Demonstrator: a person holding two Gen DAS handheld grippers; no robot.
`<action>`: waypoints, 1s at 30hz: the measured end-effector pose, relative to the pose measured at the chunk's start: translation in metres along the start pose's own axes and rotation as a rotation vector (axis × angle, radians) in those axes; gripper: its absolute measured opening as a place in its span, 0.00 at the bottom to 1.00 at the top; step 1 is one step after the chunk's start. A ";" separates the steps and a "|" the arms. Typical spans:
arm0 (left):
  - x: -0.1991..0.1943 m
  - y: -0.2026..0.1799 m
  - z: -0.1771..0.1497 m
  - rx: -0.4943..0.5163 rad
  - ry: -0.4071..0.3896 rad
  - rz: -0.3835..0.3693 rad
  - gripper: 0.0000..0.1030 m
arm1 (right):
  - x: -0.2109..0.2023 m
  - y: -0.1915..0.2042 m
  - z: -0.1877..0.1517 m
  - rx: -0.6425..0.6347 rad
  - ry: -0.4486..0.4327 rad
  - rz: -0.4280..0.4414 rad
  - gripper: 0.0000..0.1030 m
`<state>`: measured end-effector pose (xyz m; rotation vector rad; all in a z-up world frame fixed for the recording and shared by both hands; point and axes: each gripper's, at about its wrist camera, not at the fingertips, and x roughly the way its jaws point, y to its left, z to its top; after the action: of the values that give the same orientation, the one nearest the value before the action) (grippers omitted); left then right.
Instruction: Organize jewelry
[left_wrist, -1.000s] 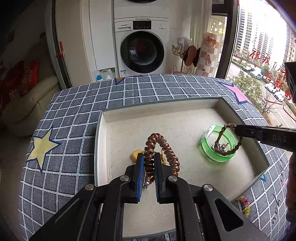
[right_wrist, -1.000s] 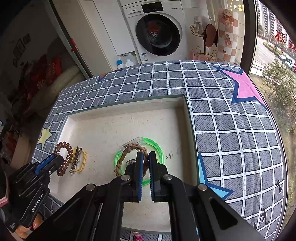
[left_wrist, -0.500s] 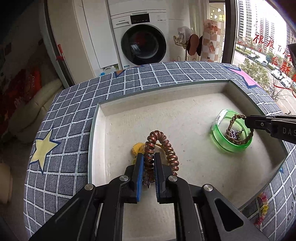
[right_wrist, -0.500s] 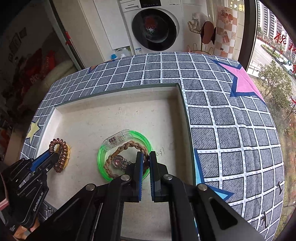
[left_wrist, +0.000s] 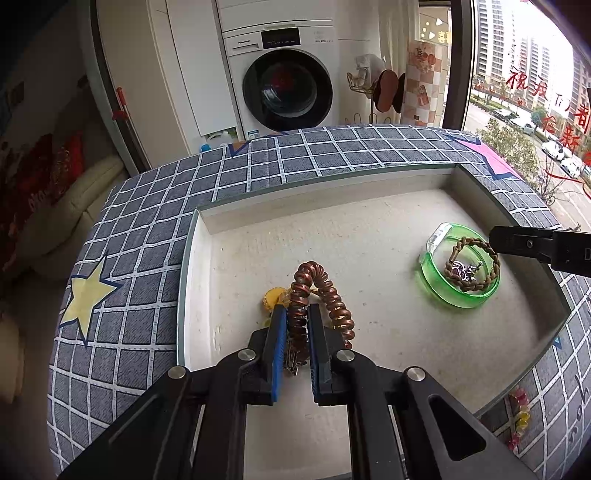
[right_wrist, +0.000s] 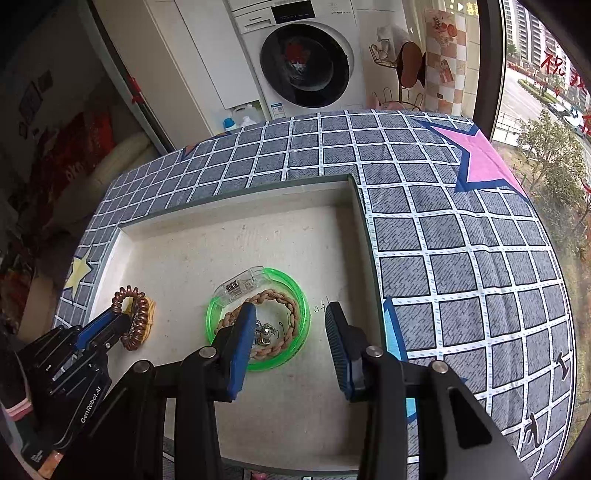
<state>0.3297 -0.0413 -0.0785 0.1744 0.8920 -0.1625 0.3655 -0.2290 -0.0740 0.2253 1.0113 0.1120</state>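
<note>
**Two grippers over a jewelry tray: one gripping, one spread wide**

The shallow tray (right_wrist: 236, 199) sits on a checked cloth (right_wrist: 461, 236). The left gripper (left_wrist: 295, 314) pinches a brown coil bracelet (left_wrist: 325, 280) near the tray's left edge; its blue pads are close together with the coil's near limb clamped between them. The coil arches up and away from the pads, so its long axis runs along the fingers toward the tray's far wall. A yellow piece (left_wrist: 272, 295) lies under and just beside it on the tray floor; whether the coil is lifted clear of it cannot be told.

The right gripper (right_wrist: 290, 314) stands wide apart and holds nothing. Directly ahead of it and slightly left, near the tray's right edge, a green bangle (right_wrist: 295, 284) lies flat, with a braided bracelet (right_wrist: 280, 295) and a small silver charm (right_wrist: 264, 332) inside its ring. The left pad overlaps the braid in view; contact cannot be confirmed. A clear clasp (right_wrist: 240, 284) sits on the bangle's far rim.

The right gripper is plainly the nearer to the bangle group, the left to the coil. A beaded strand (left_wrist: 519, 413) rests on the cloth outside the tray's near right corner.
</note>
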 end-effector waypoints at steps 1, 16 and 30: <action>0.000 0.000 0.000 -0.005 0.000 0.008 0.77 | -0.003 -0.001 0.000 0.008 -0.006 0.007 0.41; -0.052 0.012 0.001 -0.034 -0.150 0.062 1.00 | -0.036 0.003 -0.014 0.053 -0.044 0.092 0.64; -0.100 0.036 -0.038 -0.091 -0.148 0.023 1.00 | -0.086 0.009 -0.035 0.066 -0.123 0.154 1.00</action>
<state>0.2463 0.0088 -0.0204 0.0867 0.7481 -0.1119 0.2902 -0.2322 -0.0189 0.3661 0.8753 0.2022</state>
